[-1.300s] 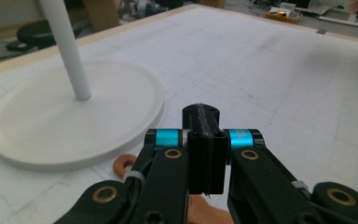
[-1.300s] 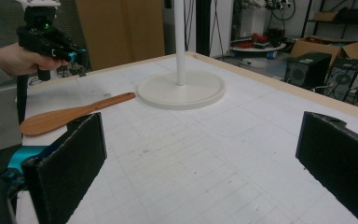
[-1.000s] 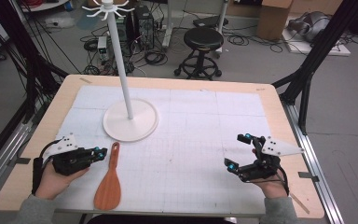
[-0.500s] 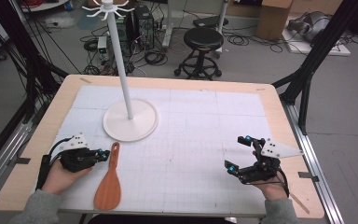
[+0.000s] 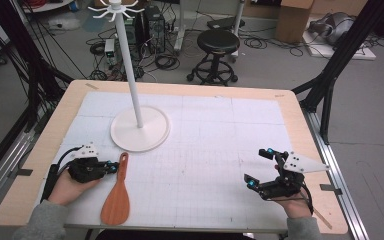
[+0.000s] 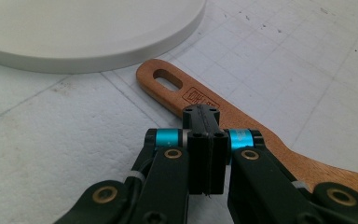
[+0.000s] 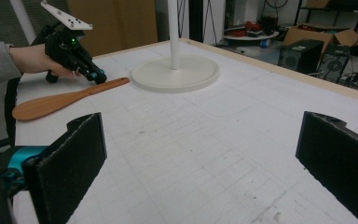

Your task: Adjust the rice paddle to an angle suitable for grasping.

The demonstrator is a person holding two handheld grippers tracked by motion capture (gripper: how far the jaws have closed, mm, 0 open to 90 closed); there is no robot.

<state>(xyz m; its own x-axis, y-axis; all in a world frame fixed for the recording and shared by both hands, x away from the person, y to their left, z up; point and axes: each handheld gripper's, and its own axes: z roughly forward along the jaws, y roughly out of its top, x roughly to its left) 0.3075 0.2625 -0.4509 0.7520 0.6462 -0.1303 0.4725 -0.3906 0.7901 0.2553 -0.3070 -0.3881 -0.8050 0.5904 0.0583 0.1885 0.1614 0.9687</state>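
A wooden spatula [image 5: 116, 200] lies flat on the white mat at the front left, its handle pointing toward the stand. My left gripper [image 5: 114, 167] is shut, the jaws pressed together with nothing between them. Their tips [image 6: 204, 112] sit right at the spatula's handle [image 6: 177, 91], just behind its hanging slot; whether they touch the wood I cannot tell. My right gripper [image 5: 258, 166] rests at the front right, far from the spatula, its jaws wide open and empty. From the right gripper view the left gripper [image 7: 98, 76] meets the spatula [image 7: 56, 103] at its handle end.
A white hook stand rises from a round base [image 5: 140, 129] on the back left of the mat, just beyond the spatula's handle [image 6: 88, 32]. The wooden table edge [image 5: 300, 130] frames the mat. A black stool [image 5: 219, 42] and cables sit on the floor behind.
My left gripper has sunk a little and edged right, closer to the spatula's handle. The spatula and the right gripper have not moved.
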